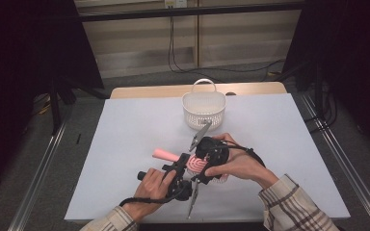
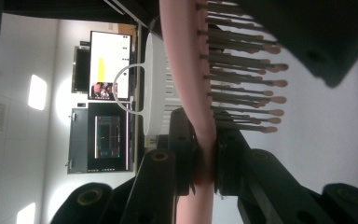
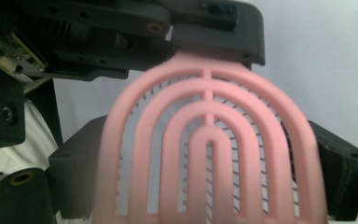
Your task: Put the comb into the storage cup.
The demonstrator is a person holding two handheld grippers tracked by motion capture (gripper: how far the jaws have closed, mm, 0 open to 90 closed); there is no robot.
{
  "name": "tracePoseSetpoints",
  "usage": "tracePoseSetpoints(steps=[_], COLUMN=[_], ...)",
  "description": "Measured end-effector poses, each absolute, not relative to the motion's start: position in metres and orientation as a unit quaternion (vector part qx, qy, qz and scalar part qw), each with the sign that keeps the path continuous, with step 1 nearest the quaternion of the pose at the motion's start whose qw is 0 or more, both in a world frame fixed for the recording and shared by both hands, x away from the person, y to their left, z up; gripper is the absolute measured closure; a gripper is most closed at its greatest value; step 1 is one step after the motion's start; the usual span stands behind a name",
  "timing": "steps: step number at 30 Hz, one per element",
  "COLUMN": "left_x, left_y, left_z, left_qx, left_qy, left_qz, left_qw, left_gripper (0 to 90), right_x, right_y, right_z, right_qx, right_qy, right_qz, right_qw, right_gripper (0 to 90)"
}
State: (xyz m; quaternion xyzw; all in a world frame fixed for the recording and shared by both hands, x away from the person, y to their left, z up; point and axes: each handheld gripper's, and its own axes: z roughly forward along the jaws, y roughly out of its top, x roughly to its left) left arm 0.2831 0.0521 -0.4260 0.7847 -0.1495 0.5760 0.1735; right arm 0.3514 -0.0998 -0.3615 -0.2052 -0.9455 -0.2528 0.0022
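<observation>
While the pink hairbrush point(image 1: 192, 162) hangs just above the white table cover point(image 1: 125, 144), near the front edge and a little left of centre, we hold it between both tools. On the left, our left gripper point(image 1: 179, 169) is clamped tight on the brush where the handle narrows into the head; the left gripper view shows the two black jaws pressed flat against the pink neck point(image 2: 204, 158). To the right, our right gripper point(image 1: 207, 161) has its jaws spread wide on either side of the head, and in the right gripper view they flank the pink arches point(image 3: 209, 154); whether the pads actually press on the rim we cannot tell. We judge this to be a handover between the hands. The next move calls for one gripper having a sure hold before the other lets go, then a carry to the white basket point(image 1: 204, 109) farther back. The brush is an open frame of nested arches with thin, ball-tipped bristles point(image 2: 242, 74).
</observation>
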Motion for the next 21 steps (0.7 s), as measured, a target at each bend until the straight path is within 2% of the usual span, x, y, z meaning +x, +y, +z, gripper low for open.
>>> tracePoseSetpoints(steps=[10,21], left_x=[0.285,0.290], left_y=[0.054,0.059], left_z=[-0.426,-0.424], left_qx=[0.784,0.792], left_qy=[-0.144,-0.124], left_qz=[0.580,0.574], left_qw=[0.171,0.169], left_gripper=[80.7,80.6], right_x=[0.351,0.350], right_y=[-0.109,-0.125], right_z=[-0.359,-0.358], right_qx=[-0.203,-0.214], right_qy=[-0.945,-0.940], right_qz=[-0.258,-0.264], right_qw=[-0.006,-0.026], right_gripper=[7.5,7.0])
